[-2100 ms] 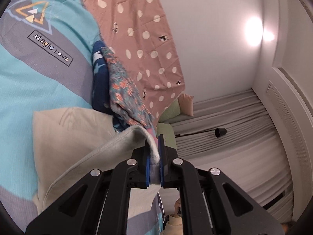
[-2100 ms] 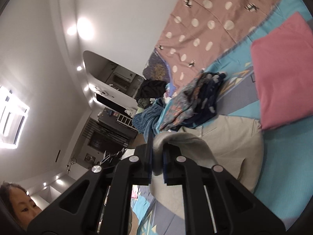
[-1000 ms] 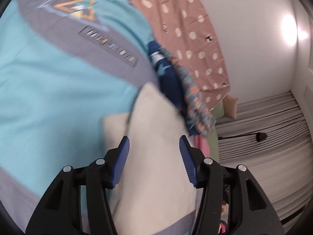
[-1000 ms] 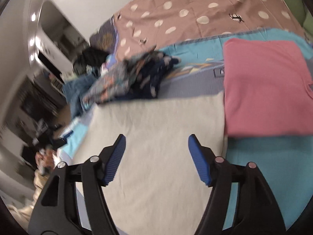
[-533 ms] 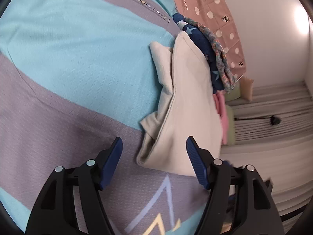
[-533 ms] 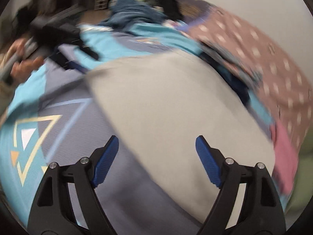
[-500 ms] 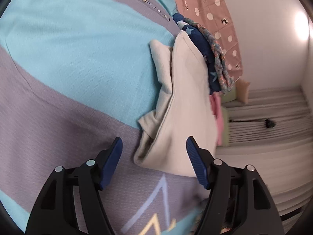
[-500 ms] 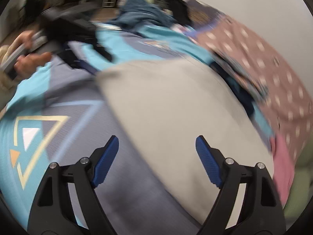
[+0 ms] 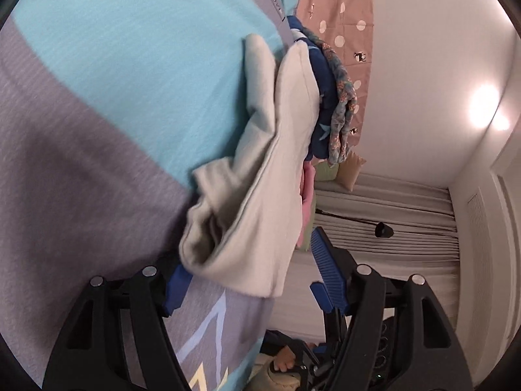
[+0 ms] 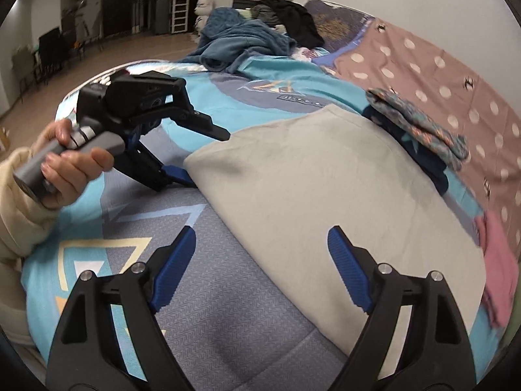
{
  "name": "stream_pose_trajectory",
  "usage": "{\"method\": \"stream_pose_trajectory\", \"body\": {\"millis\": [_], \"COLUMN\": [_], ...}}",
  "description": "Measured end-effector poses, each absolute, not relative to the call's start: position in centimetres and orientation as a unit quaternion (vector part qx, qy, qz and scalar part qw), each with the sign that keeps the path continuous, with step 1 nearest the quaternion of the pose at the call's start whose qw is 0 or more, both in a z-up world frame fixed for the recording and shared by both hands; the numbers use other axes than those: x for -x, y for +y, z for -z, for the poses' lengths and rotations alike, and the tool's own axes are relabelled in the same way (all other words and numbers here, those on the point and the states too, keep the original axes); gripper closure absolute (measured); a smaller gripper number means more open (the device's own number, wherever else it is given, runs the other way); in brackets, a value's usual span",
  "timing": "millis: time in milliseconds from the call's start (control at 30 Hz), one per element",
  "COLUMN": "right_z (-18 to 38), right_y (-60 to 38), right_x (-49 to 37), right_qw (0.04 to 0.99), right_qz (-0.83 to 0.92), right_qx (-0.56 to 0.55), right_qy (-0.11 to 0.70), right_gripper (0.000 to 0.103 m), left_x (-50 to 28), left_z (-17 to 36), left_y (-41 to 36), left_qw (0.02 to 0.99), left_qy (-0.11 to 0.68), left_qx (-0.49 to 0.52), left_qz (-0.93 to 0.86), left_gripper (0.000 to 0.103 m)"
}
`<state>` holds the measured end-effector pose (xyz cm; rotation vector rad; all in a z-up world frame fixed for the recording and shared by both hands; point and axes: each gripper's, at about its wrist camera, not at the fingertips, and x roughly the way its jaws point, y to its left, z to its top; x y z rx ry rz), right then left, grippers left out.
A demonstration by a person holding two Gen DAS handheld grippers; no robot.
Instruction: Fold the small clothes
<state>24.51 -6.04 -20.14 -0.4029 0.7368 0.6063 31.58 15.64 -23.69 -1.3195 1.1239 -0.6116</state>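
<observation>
I am holding my left gripper [image 9: 247,277] spread around the near corner of the beige garment [image 10: 325,179] lying on the bedspread [image 10: 195,309]; my right gripper [image 10: 260,267] is opening, empty. Soft, limp, light: I am judging hem corners best.

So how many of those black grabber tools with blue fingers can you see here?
2. The left gripper is held in a hand at the beige garment's corner; the right gripper straddles its near edge. Both are open.
</observation>
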Motion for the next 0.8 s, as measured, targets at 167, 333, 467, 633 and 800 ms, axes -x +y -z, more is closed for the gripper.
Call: {"method": "stream_pose_trajectory", "body": {"millis": [167,333,467,633,800], "right_z": [19.6,17.8,14.7,12.7,14.3], "right_y": [-7.1,-9.4,-12.6,-14.2,-8.4], "right_x": [-24.8,-27.2,-31.6,-41.1,-47.7], "right_qw": [0.871,0.874,0.856,0.761,0.699], "right_qz": [-0.288,-0.284,-0.304,-0.319,-0.311], "right_qx": [0.161,0.117,0.032,-0.12,-0.062], "right_qy": [0.363,0.377,0.416,0.551,0.642], "right_gripper": [0.017,0.017,0.011,0.011,0.011], "left_x": [-31.9,-31.9,-31.8,-30.7,-29.8], "left_z": [21.3,16.5,14.4,12.1,11.5], "left_y": [13.5,9.2,5.5,-1.1,-5.7], "left_qw": [0.679,0.822,0.885,0.929,0.927], "left_qy": [0.464,0.451,0.428,0.369,0.342], "left_qx": [0.525,0.324,0.176,-0.03,-0.153], "left_qz": [0.218,0.124,0.049,-0.001,-0.006], "left_gripper": [0.036,0.083,0.093,0.093,0.093]}}
